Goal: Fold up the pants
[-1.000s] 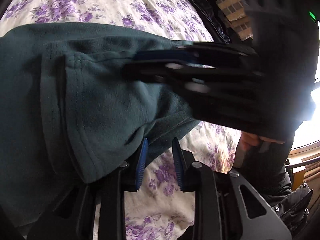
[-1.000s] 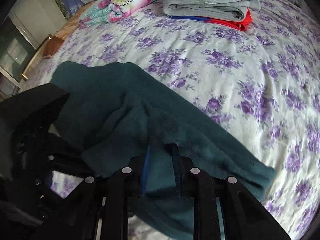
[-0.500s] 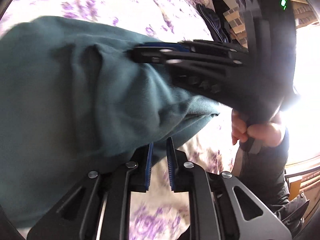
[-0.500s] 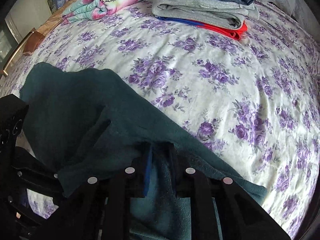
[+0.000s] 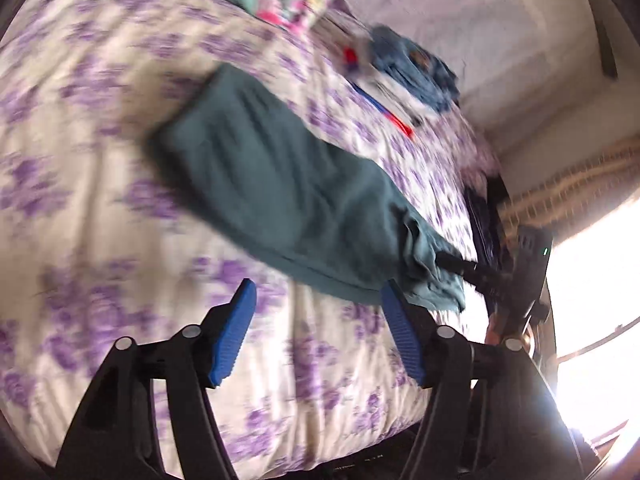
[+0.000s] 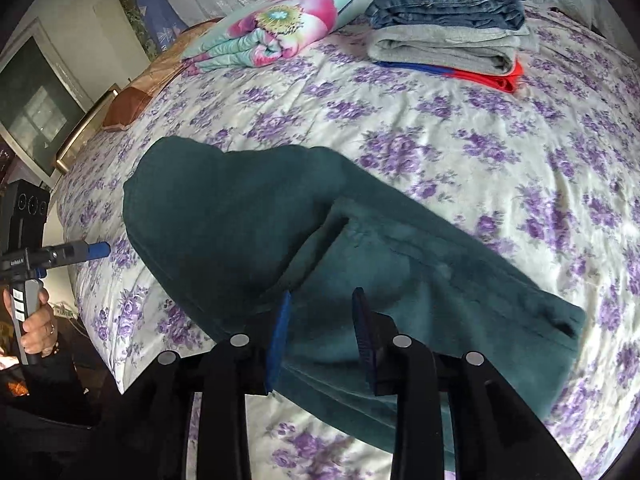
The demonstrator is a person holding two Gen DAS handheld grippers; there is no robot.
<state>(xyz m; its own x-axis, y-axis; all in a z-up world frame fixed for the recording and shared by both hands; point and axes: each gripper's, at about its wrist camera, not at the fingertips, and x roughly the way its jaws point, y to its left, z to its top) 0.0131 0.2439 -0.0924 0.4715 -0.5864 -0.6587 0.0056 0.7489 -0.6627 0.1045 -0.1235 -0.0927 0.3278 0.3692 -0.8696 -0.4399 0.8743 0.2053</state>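
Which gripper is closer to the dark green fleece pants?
Right. The right gripper is right over the dark green fleece pants, jaws opening around the fabric. The left gripper is off to the side above the flowery bedspread, opening, empty.

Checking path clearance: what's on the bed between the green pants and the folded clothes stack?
Nothing: in the right wrist view, only bare floral bedspread separates the green pants from the folded clothes stack. The floral pillow sits off to the stack's left.
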